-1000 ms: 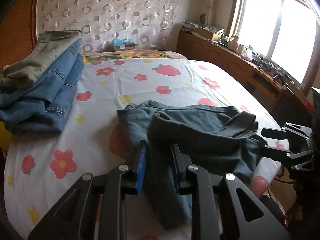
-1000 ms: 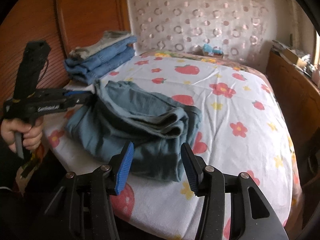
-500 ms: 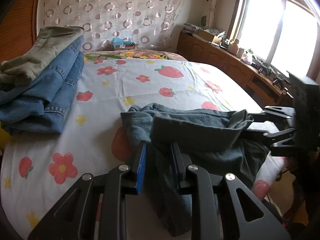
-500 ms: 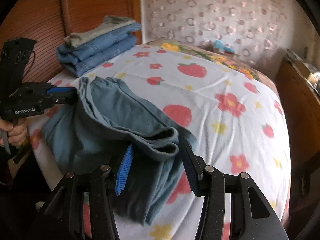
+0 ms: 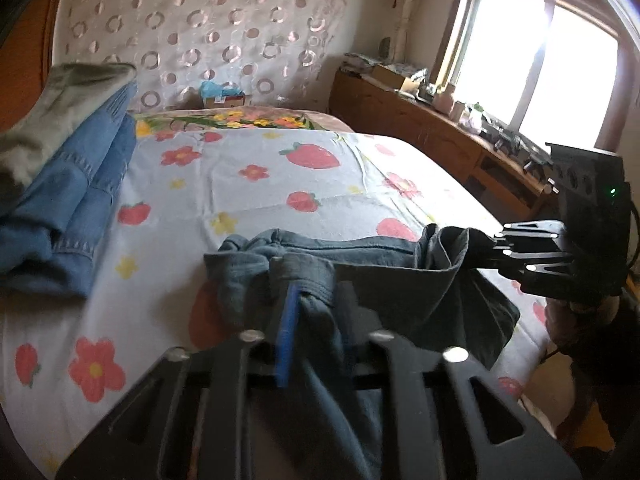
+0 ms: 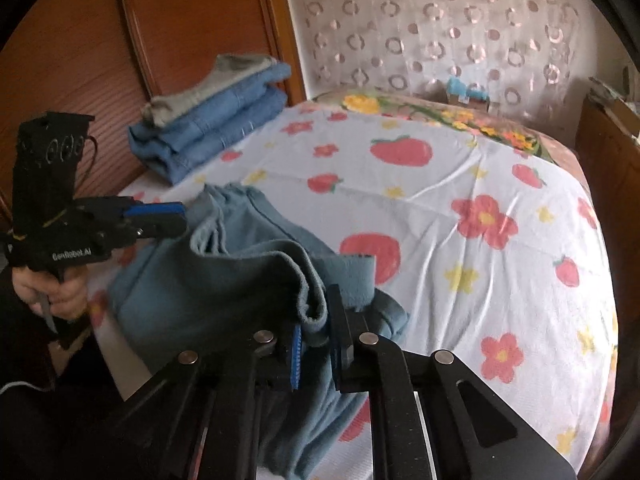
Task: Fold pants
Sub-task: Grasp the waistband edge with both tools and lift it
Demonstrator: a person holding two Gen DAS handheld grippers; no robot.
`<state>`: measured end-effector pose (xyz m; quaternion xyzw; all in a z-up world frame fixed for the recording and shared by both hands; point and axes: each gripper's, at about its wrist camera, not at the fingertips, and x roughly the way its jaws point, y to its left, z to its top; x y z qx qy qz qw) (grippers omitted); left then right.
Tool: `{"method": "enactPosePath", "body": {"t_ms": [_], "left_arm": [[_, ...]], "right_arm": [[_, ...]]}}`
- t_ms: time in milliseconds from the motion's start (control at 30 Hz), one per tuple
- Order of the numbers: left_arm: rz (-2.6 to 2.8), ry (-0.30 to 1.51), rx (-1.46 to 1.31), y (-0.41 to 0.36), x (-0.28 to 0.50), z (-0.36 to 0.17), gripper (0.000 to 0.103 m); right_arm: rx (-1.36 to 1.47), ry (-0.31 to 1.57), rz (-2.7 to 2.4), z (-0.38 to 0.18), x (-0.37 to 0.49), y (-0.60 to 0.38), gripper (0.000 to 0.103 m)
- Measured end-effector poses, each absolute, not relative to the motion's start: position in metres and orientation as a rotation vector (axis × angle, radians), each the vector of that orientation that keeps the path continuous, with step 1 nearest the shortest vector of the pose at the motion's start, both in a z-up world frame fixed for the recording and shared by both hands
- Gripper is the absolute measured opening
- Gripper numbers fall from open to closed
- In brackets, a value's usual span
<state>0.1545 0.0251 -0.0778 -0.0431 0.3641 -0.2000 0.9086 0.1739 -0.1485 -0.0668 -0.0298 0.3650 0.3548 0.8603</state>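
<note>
Grey-blue pants (image 5: pixel 372 276) bunched at the near edge of the bed (image 5: pixel 248 184), around six o'clock in both wrist views, partly hanging off the mattress. Left tongs (image 5: pixel 316 312) just closed and now pinching a fold of the waistband end, cloth wedged between the blue pad and its partner. Right tongs (image 6: pixel 316 336) likewise just closed and now clamped on a rolled edge of the same pants, fabric bulging out above the pads. In the left view, right tongs at three o'clock, biting the far end of the fabric; in the right view, left tongs at nine o'clock, gripped by a hand (image 6: pixel 52 292). Two grips set well apart along one edge, probably to lift and stretch the garment flat before folding, since slack cloth between them sags in loose pleats. Stack of folded jeans (image 6: pixel 216 128) at ten o'clock near the wooden headboard (image 6: pixel 80 60), likely the finished pile, kept clear of the working space. Folding itself seemingly not yet begun.
</note>
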Motion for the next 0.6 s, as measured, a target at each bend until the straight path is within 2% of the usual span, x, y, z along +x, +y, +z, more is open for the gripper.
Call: {"method": "enactPosePath", "body": {"t_ms": [33,100,267,400,467,533,600], "left_arm": [[-0.409,0.752,-0.071,0.022,0.155,-0.077,0.003],[-0.401,0.738,-0.053,0.021,0.155,-0.073,0.000],[-0.324,0.654,-0.100,0.038,0.154,-0.054,0.000],[-0.287,0.665,-0.109,0.049,0.161,-0.054,0.000],[-0.300,0.682,-0.127,0.050,0.162,-0.057,0.000],[-0.319,0.702,-0.141,0.051,0.162,-0.061,0.003],[-0.317,0.713,-0.117,0.047,0.159,-0.065,0.006]], "right_arm": [[-0.067,0.763,0.735,-0.066,0.173,-0.147,0.009],[-0.080,0.750,0.714,-0.065,0.173,-0.144,0.009],[-0.047,0.731,0.627,-0.059,0.176,-0.147,0.008],[-0.033,0.759,0.576,-0.058,0.184,-0.146,0.010],[-0.061,0.782,0.541,-0.063,0.189,-0.142,0.035],[-0.076,0.784,0.509,-0.067,0.190,-0.142,0.046],[-0.056,0.788,0.518,-0.068,0.190,-0.146,0.047]]}}
